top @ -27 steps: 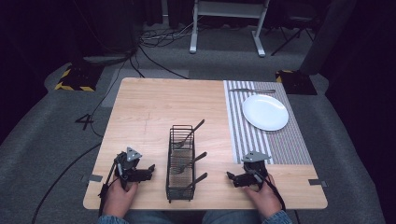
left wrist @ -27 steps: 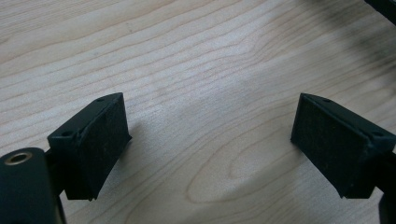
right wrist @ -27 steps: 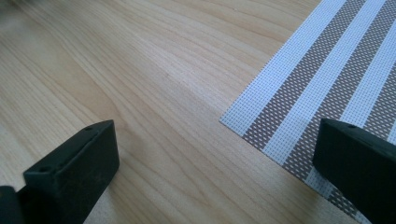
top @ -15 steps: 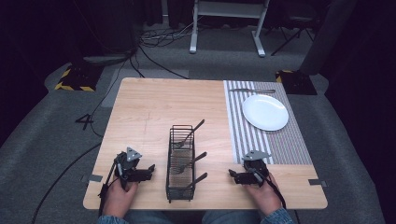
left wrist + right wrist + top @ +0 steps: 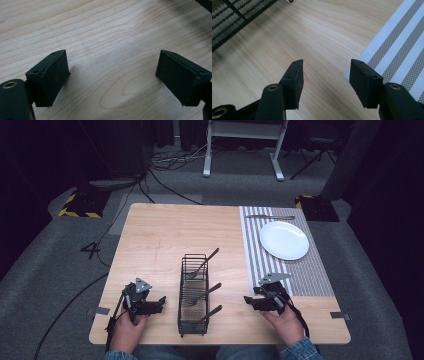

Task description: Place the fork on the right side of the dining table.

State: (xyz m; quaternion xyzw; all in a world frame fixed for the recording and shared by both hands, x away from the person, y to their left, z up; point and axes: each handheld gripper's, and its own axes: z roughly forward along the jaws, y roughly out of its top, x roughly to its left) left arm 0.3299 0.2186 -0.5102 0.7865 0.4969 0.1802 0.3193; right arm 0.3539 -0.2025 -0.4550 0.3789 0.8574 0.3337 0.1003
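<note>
Nothing much has moved. Your left gripper (image 5: 159, 304) and right gripper (image 5: 248, 301) still rest near the table's (image 5: 165, 235) front edge, both released, flanking the basket (image 5: 194, 292) of forks (image 5: 202, 266).

a pale "4" marked on the grey carpeted floor (image 5: 60, 270) left of the light wooden table (image 5: 165, 235), no other readable text

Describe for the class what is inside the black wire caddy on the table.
Three forks stand inside the black wire caddy, one per compartment, with the far fork, middle fork and near fork leaning right, handles over the rim. The tines are blurred behind the wires.
</note>
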